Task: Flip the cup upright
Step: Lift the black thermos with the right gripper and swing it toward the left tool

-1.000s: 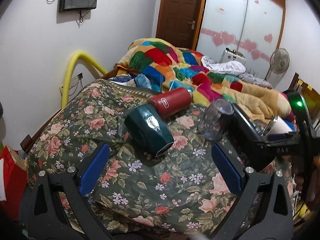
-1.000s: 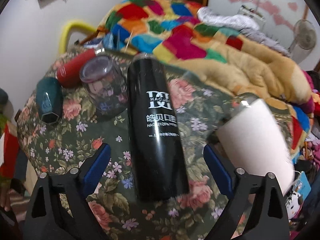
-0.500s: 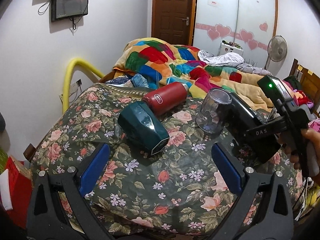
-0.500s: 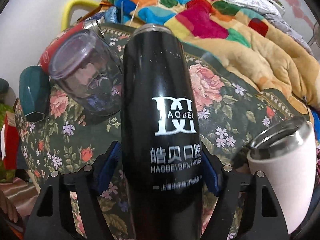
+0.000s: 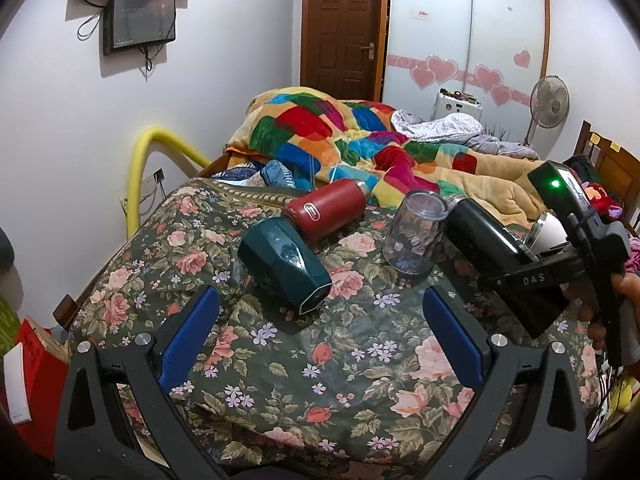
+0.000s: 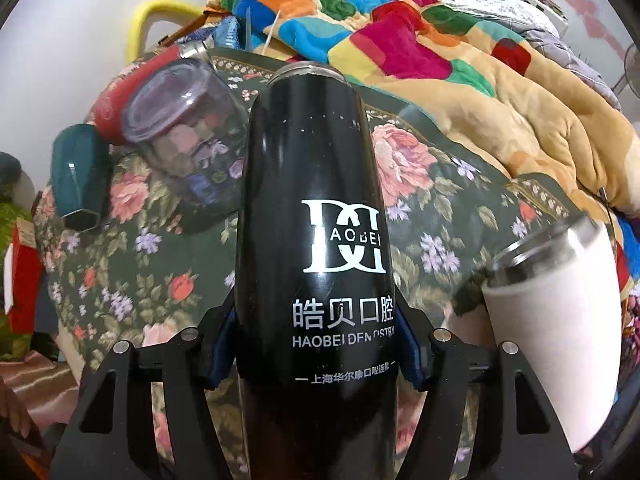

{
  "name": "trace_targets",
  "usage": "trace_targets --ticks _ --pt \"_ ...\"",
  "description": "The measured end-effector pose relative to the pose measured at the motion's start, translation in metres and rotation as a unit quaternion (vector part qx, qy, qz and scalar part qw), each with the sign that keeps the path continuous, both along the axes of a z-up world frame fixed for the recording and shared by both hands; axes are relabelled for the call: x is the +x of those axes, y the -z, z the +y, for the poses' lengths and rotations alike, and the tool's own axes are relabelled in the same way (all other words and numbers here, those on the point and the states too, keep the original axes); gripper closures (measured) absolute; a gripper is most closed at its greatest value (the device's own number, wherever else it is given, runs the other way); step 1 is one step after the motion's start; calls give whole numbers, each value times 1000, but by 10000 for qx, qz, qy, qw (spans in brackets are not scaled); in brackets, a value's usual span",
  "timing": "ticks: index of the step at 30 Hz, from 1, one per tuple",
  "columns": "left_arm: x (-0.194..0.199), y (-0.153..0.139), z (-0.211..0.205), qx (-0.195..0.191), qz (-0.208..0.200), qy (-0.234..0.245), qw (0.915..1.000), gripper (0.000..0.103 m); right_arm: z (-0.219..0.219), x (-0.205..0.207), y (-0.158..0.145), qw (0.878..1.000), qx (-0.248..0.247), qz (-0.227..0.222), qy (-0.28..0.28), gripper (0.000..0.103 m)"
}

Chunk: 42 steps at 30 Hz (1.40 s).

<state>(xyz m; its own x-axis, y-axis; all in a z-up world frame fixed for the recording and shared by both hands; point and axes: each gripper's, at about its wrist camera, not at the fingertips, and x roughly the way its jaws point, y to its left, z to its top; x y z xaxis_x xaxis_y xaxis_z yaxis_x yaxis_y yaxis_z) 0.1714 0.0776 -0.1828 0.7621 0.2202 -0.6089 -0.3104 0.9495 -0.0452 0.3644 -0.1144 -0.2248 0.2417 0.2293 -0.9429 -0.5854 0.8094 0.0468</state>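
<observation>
The right claw (image 6: 316,364) clamps the tall black printed cup (image 6: 316,240), base cut off; only the left view shows the left claw (image 5: 320,334) wide.

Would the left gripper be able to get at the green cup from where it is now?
Probably yes. The left gripper is open, and the green cup lies on its side just ahead between its fingers, with only bare floral cloth in between.

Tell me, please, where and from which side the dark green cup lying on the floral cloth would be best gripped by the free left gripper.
Probably across the mid-body of the dark green cup, coming from above with the left gripper, which is open. The cup lies on its side with flat facets along its length, which should seat the fingers. The red bottle crowds its far end, so keep to the middle.
</observation>
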Motion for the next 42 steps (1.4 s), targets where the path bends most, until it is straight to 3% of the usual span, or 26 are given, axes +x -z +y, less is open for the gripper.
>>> trace_targets --ticks 14,19,28,42 --pt "-33 -34 -19 187 -330 60 9993 0 -14 -68 -75 9946 201 -922 -421 41" --pt "-43 -40 -22 189 -366 27 9991 0 -8 -96 -82 9911 385 -1022 -756 41" --pt "-50 -36 -20 186 -256 -1 9995 0 16 -116 -43 9901 447 -640 -1170 41" --pt "-31 -8 -14 -106 161 82 9998 0 33 -100 26 9937 106 -61 -1113 41"
